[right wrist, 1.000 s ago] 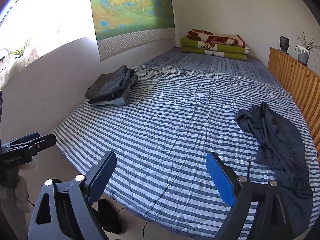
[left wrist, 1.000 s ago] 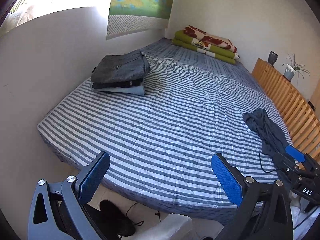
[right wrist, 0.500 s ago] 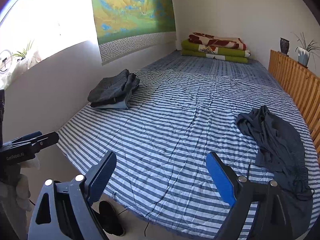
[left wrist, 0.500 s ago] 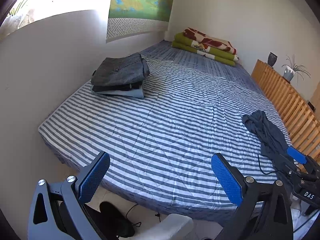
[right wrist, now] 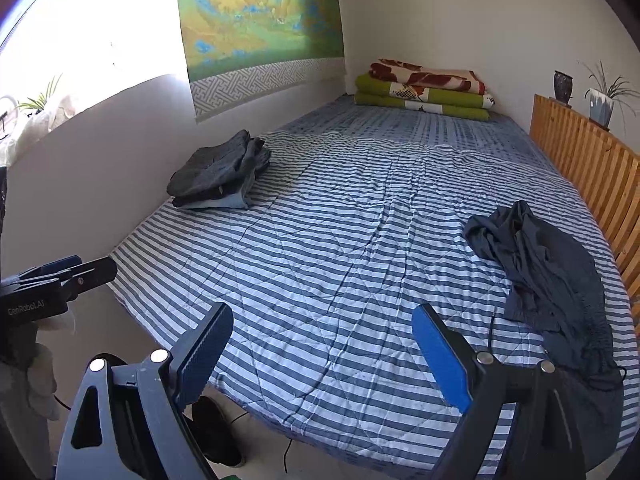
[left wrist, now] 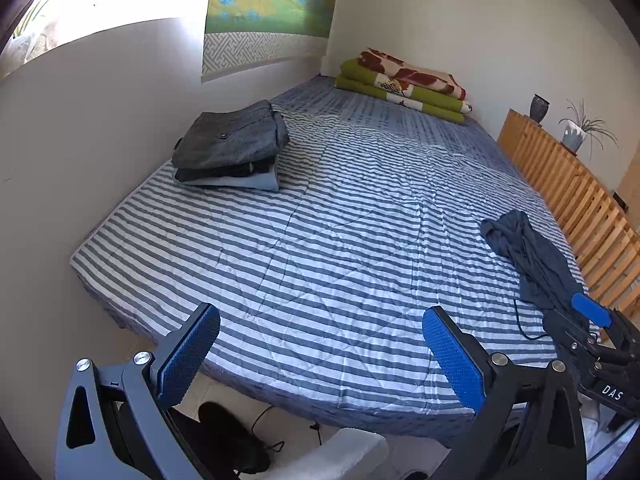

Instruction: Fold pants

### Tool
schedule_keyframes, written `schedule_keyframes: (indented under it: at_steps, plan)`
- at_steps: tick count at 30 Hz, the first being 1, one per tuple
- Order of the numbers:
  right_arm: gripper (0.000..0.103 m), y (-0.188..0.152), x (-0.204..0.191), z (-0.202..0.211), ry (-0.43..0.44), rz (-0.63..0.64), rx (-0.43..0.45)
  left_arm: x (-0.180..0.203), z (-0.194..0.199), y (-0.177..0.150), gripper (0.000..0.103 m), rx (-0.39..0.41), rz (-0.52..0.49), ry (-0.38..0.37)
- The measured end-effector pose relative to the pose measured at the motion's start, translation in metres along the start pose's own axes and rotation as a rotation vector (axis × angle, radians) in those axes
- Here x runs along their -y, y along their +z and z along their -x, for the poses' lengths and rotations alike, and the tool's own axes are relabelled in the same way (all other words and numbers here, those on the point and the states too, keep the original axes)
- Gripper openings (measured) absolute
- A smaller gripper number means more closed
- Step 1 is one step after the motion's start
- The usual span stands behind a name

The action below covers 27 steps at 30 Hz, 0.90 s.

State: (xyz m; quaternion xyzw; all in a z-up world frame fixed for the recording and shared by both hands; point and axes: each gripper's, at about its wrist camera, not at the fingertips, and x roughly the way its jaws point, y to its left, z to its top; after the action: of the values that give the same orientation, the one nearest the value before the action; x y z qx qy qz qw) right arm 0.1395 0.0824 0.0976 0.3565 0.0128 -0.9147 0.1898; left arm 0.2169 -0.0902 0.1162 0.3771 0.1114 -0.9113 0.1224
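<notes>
Crumpled dark blue-grey pants (right wrist: 552,276) lie unfolded at the right side of the striped bed (right wrist: 340,240), close to the wooden slats; the left wrist view shows the pants (left wrist: 532,256) at its right. My right gripper (right wrist: 324,350) hangs open over the bed's near edge, left of the pants, holding nothing. My left gripper (left wrist: 320,348) is open too, above the near edge. Each gripper shows at the border of the other's view. A stack of folded pants (left wrist: 232,148) rests at the far left by the wall.
Folded green and red blankets (right wrist: 424,88) lie at the head of the bed. A wooden slatted rail (right wrist: 588,168) with a vase and potted plant runs along the right. Dark shoes (left wrist: 236,432) and a cable sit on the floor below the near edge.
Both cameras have pulled back and tilted slightly, so the bed sits a little lower in view. Both grippers stay open and the pants have not moved.
</notes>
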Motion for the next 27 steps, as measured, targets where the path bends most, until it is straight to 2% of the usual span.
schedule_keyframes:
  at_steps: [27]
  plan:
    - [0.088, -0.0022, -0.0048, -0.0058, 0.002, 0.003, -0.022, -0.0057, 0.0013, 0.0000, 0.103, 0.000, -0.003, 0.000]
